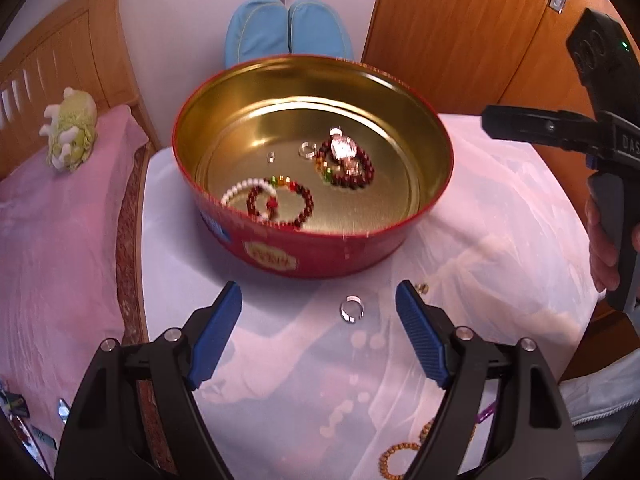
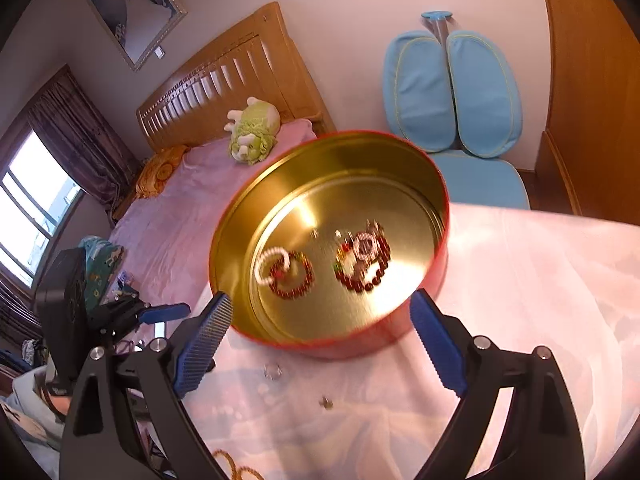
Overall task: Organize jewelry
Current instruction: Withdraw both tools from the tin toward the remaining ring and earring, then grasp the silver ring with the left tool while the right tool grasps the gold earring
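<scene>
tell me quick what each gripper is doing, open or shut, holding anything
left gripper: open, empty, a silver ring lies on the cloth between its fingers.
right gripper: open, empty, in front of the red tin.

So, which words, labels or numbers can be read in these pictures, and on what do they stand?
"DAS": white letters on the black body of the right gripper, cut off at the picture's edge.
Yellow label on the red tin: blurred, not readable.
Blue label on the tin: blurred, not readable.
</scene>
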Action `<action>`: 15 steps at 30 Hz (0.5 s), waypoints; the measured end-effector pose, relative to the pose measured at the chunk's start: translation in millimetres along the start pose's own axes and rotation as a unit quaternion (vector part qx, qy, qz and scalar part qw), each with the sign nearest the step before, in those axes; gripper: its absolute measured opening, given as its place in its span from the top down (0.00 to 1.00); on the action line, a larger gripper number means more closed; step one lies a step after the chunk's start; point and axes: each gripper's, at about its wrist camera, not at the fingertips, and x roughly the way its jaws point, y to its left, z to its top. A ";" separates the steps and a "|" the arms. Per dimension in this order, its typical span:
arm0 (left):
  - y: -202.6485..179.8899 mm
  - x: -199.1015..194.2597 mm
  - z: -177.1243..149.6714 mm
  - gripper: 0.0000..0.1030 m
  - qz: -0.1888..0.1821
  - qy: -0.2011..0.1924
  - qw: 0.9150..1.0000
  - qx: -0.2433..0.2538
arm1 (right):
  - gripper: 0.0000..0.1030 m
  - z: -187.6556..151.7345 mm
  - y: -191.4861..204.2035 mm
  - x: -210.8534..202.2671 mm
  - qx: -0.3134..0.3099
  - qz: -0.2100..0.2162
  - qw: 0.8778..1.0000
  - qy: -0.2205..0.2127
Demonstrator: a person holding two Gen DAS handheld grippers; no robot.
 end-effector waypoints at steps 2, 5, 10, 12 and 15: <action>1.0 2.4 -8.8 0.24 -0.001 0.007 1.000 -0.007 | 0.11 -8.9 0.4 -1.0 -0.002 -0.005 1.000 0.005; 0.5 6.9 -21.6 0.24 -0.009 0.015 1.000 -0.016 | 0.11 -25.4 -0.6 -1.6 -0.003 -0.011 1.000 0.011; -3.5 21.6 -34.9 0.24 -0.016 0.028 0.999 -0.025 | 0.11 -53.7 2.7 6.0 -0.014 -0.016 0.999 0.030; -7.6 27.6 -38.3 0.24 -0.015 0.029 0.999 -0.019 | 0.11 -64.2 5.8 14.1 -0.026 -0.025 0.998 0.042; -16.1 37.4 -40.4 0.24 -0.012 0.027 1.000 0.002 | 0.11 -77.2 9.6 31.6 -0.040 -0.036 0.996 0.064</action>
